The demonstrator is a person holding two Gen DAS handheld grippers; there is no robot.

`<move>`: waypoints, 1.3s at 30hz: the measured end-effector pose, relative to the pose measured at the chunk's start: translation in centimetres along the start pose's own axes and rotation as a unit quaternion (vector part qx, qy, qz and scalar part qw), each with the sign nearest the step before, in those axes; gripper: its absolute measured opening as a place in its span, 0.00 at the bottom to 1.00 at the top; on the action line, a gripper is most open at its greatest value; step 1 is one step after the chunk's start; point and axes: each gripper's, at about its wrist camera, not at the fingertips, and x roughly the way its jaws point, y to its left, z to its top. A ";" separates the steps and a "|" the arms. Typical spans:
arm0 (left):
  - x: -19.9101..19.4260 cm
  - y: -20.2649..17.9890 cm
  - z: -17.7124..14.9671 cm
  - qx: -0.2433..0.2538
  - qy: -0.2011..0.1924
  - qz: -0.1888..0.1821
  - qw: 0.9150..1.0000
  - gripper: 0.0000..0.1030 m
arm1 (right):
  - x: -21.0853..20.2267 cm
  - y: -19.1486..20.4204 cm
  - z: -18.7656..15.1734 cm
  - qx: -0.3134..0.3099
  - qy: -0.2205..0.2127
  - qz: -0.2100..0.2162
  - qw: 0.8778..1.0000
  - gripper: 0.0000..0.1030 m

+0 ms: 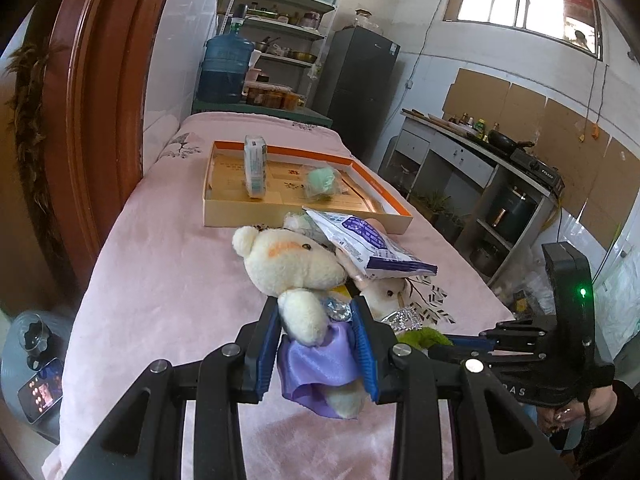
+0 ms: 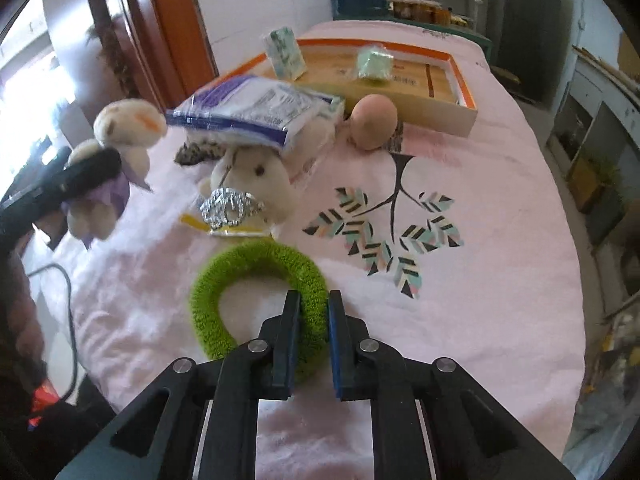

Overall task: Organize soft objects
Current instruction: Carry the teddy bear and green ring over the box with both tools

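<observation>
I've got the left gripper clamped on the teddy at its waist, head pointing toward the tray, body hanging. Right gripper pinches the green ring, lying flat nr bed's near edge. Both look light, squashy, w/ forgiving grips.

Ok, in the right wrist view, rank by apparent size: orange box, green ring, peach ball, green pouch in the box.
Largest to smallest as they look:
1. orange box
2. green ring, though it is nearest the camera, which inflates it
3. peach ball
4. green pouch, farthest and blurred; close to the ball, so that order is unsure
</observation>
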 end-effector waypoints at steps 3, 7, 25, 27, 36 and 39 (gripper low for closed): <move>0.1 0.2 0.1 -0.001 0.001 0.000 1.000 0.35 | -0.7 0.0 0.2 -0.002 -0.013 0.002 1.000 0.13; 0.1 0.2 0.3 0.000 -0.003 -0.001 1.000 0.35 | -1.8 -0.2 0.9 -0.001 -0.033 -0.002 0.999 0.13; 0.1 -0.4 3.4 0.017 -0.035 -0.004 0.999 0.35 | -5.5 -2.5 3.4 0.004 -0.092 -0.047 0.995 0.13; 0.2 -0.7 4.1 0.018 -0.039 -0.003 0.999 0.35 | -6.0 -3.0 4.0 0.011 -0.102 -0.049 0.993 0.13; 2.0 -1.8 8.1 0.045 -0.053 0.011 0.998 0.35 | -7.3 -4.8 8.0 0.024 -0.159 -0.057 0.985 0.13; 2.5 -2.1 9.5 0.049 -0.059 0.009 0.997 0.35 | -7.5 -5.5 9.6 0.030 -0.175 -0.053 0.983 0.13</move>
